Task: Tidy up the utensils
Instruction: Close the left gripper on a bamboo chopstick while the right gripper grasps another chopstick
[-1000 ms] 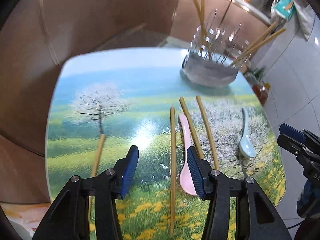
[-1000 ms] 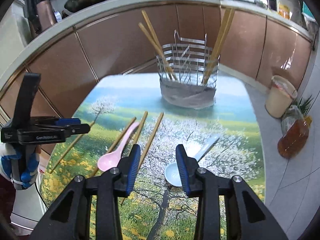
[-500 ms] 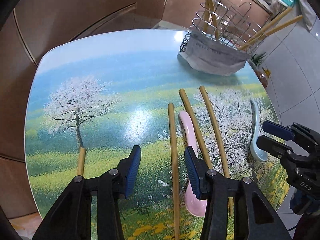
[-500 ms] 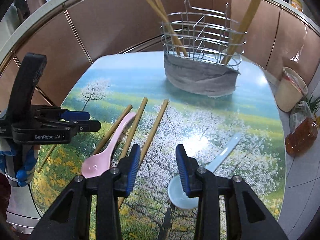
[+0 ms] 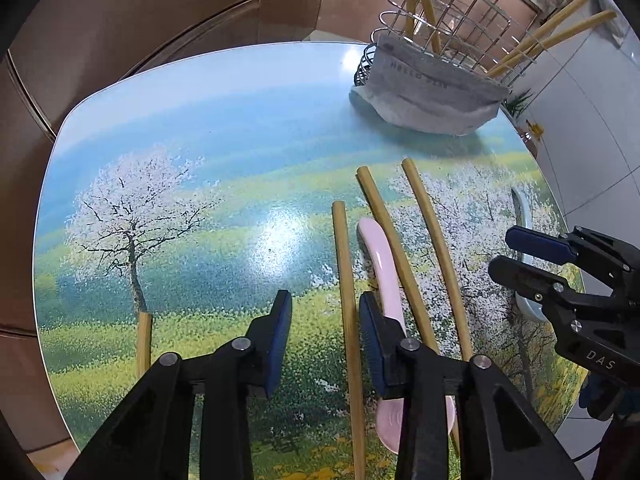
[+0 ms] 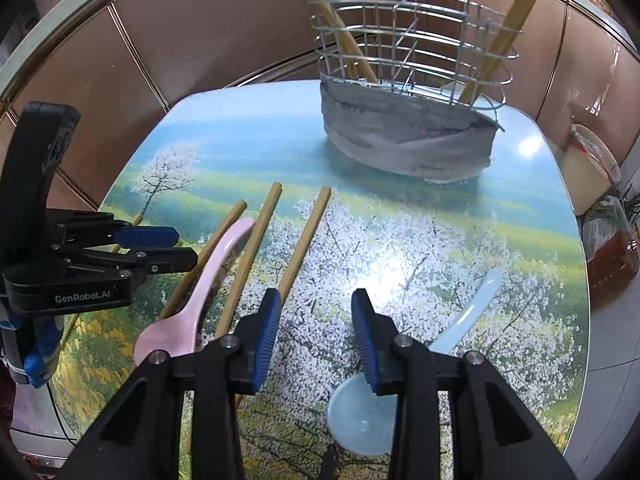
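- Left gripper (image 5: 323,330): points steeply down at the table (image 5: 208,120). Jaws part-way spread and have just been closing. One bamboo chopstick (image 5: 347,288) lies in the gap, close to the right pad; neither pad presses on it, so nothing is held.
- Pink spoon (image 5: 382,264): flat on the table just right of that chopstick, handle toward the rack, bowl toward the camera. Its middle is hidden behind the left gripper's right finger.
- Two more chopsticks (image 5: 434,240): lie right of the pink spoon, roughly parallel, fanning slightly apart toward the rack.
- Single chopstick (image 5: 144,340): lies apart at the left side of the table, beside the printed tree trunk.
- Right gripper (image 6: 314,338): also pitched downward, jaws part-way spread, only printed tabletop between the pads. Holds nothing.
- Pale blue spoon (image 6: 472,312): on the table at the right; its bowl sits under the right gripper's right finger, handle angled up and to the right. Whether the finger touches it, I cannot tell.
- Wire utensil rack (image 6: 408,68): stands at the far end of the table, its base wrapped in grey cloth (image 6: 400,140). Several chopsticks stand in it, leaning outward at both ends.
- Jar and a bag of reddish contents (image 6: 612,256): on the floor, right of the table.
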Action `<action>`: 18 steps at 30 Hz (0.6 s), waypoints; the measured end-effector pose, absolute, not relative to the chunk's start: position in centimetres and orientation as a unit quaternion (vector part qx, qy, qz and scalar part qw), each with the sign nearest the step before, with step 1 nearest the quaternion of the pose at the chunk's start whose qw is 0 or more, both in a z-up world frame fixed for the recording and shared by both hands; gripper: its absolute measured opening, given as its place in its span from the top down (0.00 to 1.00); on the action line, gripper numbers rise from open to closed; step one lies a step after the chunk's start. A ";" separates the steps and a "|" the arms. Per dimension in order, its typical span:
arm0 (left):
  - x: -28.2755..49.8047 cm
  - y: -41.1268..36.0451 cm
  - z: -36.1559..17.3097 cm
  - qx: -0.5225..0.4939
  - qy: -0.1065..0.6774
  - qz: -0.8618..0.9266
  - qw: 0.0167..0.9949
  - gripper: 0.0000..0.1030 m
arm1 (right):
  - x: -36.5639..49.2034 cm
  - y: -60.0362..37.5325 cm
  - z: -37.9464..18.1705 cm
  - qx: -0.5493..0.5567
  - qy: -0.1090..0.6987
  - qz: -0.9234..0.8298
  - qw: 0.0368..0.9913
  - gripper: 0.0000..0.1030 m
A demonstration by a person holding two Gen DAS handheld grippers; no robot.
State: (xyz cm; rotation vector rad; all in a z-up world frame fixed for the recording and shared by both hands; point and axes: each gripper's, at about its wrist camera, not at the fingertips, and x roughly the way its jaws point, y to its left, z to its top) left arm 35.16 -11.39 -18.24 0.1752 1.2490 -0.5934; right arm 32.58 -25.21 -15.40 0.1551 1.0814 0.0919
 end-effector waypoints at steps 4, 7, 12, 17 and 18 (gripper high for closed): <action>35.4 -11.5 -18.6 0.078 0.575 -0.277 0.766 0.73 | 33.8 -25.1 -15.9 0.075 0.519 0.041 0.850 0.67; 35.5 -11.4 -18.7 0.083 0.572 -0.275 0.768 0.73 | 34.8 -24.6 -16.0 0.071 0.523 0.042 0.848 0.67; 36.1 -10.5 -18.6 0.094 0.573 -0.265 0.770 0.85 | 36.8 -23.3 -16.5 0.063 0.530 0.044 0.844 0.67; 36.4 -10.0 -18.3 0.075 0.579 -0.282 0.762 0.85 | 38.2 -22.6 -17.3 0.060 0.538 0.041 0.840 0.67; 36.4 -9.9 -18.1 0.067 0.577 -0.285 0.762 0.85 | 38.3 -22.5 -17.4 0.060 0.539 0.041 0.839 0.67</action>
